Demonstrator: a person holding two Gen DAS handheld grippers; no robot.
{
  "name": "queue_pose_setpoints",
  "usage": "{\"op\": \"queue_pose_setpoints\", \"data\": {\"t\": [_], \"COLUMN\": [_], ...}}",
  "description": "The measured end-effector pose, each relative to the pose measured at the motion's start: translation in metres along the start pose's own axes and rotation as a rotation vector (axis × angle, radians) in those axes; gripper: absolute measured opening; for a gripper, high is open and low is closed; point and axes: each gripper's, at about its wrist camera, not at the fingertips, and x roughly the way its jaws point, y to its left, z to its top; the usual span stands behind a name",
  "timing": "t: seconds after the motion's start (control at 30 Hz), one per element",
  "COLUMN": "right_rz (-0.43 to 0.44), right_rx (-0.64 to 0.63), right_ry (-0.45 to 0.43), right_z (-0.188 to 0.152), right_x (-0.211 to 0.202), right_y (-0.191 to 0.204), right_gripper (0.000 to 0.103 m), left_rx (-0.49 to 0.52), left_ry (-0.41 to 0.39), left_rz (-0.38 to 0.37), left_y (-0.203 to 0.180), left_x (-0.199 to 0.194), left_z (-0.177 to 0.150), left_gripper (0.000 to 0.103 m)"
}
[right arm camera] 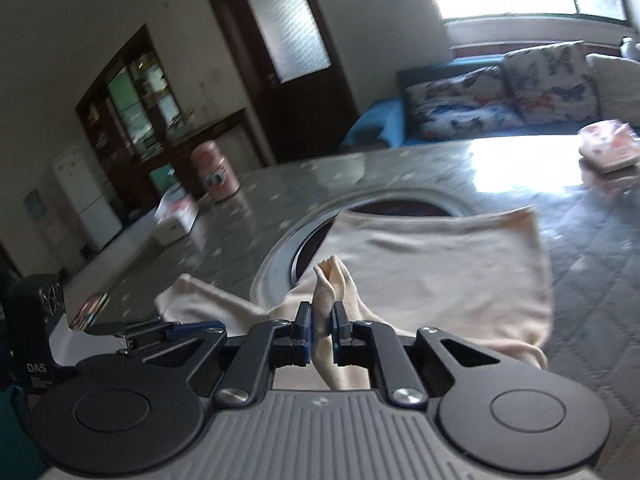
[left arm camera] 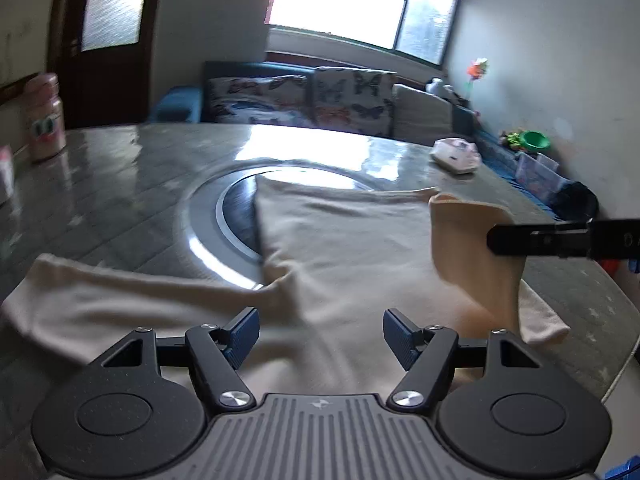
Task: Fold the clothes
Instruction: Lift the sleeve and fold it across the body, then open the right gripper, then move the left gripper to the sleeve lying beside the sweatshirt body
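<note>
cream soft knit garment (left arm camera: 352, 240) spread flat on grey glossy patterned table (left arm camera: 120, 184). right gripper (right arm camera: 322, 326) pinched tight on raised sleeve; left gripper (left arm camera: 318, 334) wide, empty. light, limp, drapes (likely slides on gloss); grab bunched edges.

White letters "DAS" stood on the black body of the left hand-held gripper (right arm camera: 132, 330) at the right wrist view's left edge; smaller print below them was too blurred to read. Nothing else was legible.
</note>
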Motion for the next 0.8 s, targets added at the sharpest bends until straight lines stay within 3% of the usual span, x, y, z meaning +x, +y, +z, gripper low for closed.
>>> {"op": "queue_pose_setpoints", "data": {"t": [0.07,0.17,0.3,0.53,0.63,0.8], "right_rz": [0.017,0.031,-0.010,-0.256,-0.280,-0.280], "right_rx": [-0.018,-0.039,-0.063,-0.125,-0.076,-0.039], "right_ry": [0.023,0.036,0.023,0.089,0.106,0.143], "right_z": [-0.004,-0.007,-0.007,-0.034,-0.044,-0.060], "right_x": [0.007,0.007,-0.012,-0.046,-0.049,-0.041], "right_y": [0.006,0.011,0.002,-0.046,-0.062,-0.080], "right_gripper": [0.012,0.025,0.034,0.034,0.033,0.020], "left_rx": [-0.019,-0.031,-0.020,0.011,0.009,0.030], "left_ry": [0.006,0.007,-0.002,0.015,0.031,0.044], "left_rz": [0.010,0.019,-0.003,-0.064,-0.071,-0.075], "left_y": [0.006,0.009,0.003,-0.016,-0.021,-0.027], "left_x": [-0.002,-0.004,-0.003,0.013,0.021,0.025], "left_z": [-0.003,-0.005,-0.002,-0.002,-0.004,-0.007], "left_gripper": [0.071,0.071,0.071,0.070,0.066,0.050]}}
